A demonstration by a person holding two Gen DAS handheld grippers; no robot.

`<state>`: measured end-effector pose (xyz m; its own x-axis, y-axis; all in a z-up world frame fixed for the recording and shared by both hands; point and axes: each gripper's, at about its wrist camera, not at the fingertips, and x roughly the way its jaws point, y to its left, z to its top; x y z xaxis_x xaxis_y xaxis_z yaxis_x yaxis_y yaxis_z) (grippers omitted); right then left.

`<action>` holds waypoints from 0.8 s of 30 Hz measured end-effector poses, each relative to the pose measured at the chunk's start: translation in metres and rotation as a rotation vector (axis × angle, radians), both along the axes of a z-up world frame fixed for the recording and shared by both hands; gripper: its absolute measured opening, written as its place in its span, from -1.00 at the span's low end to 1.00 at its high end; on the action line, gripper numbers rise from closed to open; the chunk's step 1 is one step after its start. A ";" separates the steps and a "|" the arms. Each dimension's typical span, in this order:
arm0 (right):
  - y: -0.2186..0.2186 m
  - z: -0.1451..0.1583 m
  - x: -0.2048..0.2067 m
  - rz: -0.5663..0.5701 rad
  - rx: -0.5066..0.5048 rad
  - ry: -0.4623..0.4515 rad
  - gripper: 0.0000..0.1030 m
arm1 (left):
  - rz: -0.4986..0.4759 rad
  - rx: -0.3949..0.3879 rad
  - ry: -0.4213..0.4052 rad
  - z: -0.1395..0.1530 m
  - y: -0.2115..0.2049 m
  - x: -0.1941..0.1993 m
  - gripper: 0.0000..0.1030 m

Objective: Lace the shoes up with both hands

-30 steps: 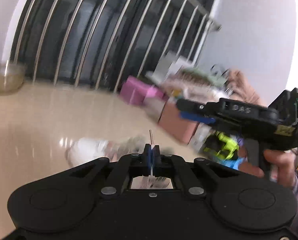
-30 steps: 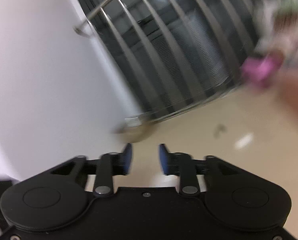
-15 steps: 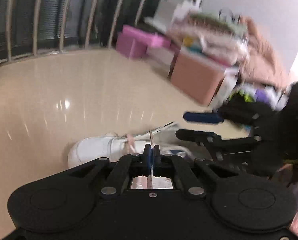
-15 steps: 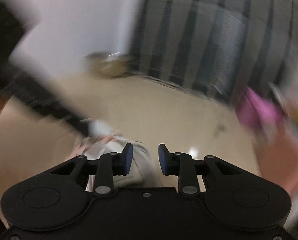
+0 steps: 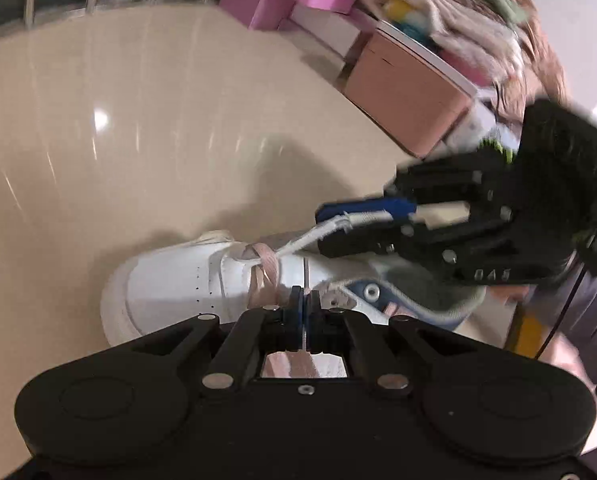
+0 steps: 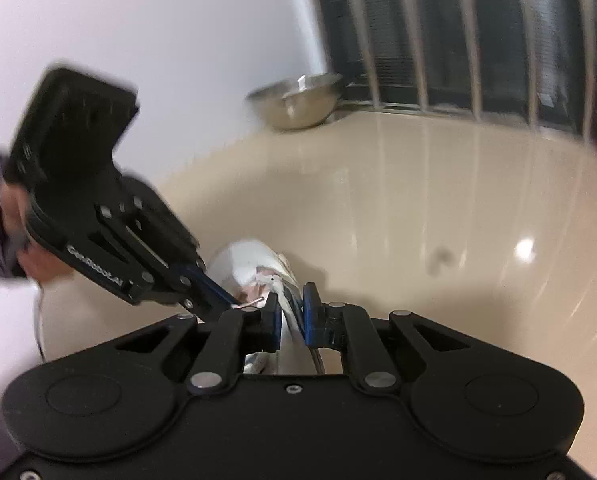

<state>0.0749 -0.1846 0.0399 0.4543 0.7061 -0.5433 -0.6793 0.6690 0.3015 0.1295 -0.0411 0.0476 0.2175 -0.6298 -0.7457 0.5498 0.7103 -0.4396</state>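
A white sneaker (image 5: 170, 280) is lying on the cream floor (image 5: 138, 120) at lower centre of the left wrist view, toe pointing left, pale pink lace (image 5: 264, 268) crossing its eyelets. The right gripper (image 5: 338, 224), jaws narrowly parted, is straddling a white lace strand (image 5: 318, 232) running rightward from the crossing. The left gripper (image 5: 305, 300) is pinching a thin lace end just before the tongue.

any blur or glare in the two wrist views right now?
Left wrist: right gripper and the clutter behind smear with motion; ceiling-light glare on the floor; shoe fairly sharp. Right wrist: left gripper blurred, bowl soft, glare spot.
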 end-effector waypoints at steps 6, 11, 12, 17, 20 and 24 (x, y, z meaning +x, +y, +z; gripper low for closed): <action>-0.014 -0.015 0.008 -0.073 0.119 0.092 -0.78 | 0.032 -0.042 -0.017 -0.005 0.004 -0.002 -0.96; -0.024 -0.022 0.021 -0.117 0.193 0.172 -0.75 | 0.131 -0.112 0.030 -0.015 0.015 -0.003 -0.96; -0.024 -0.024 0.021 -0.128 0.206 0.183 -0.75 | 0.152 -0.130 0.044 -0.017 0.018 -0.003 -0.96; -0.030 -0.033 0.021 -0.167 0.287 0.227 -0.74 | 0.213 -0.190 0.084 -0.024 0.028 0.000 -0.93; -0.032 -0.033 0.014 -0.173 0.289 0.218 -0.74 | 0.217 -0.196 0.094 -0.023 0.027 0.004 -0.93; -0.032 -0.030 0.007 -0.170 0.279 0.196 -0.74 | 0.213 -0.190 0.073 -0.022 0.024 0.004 -0.93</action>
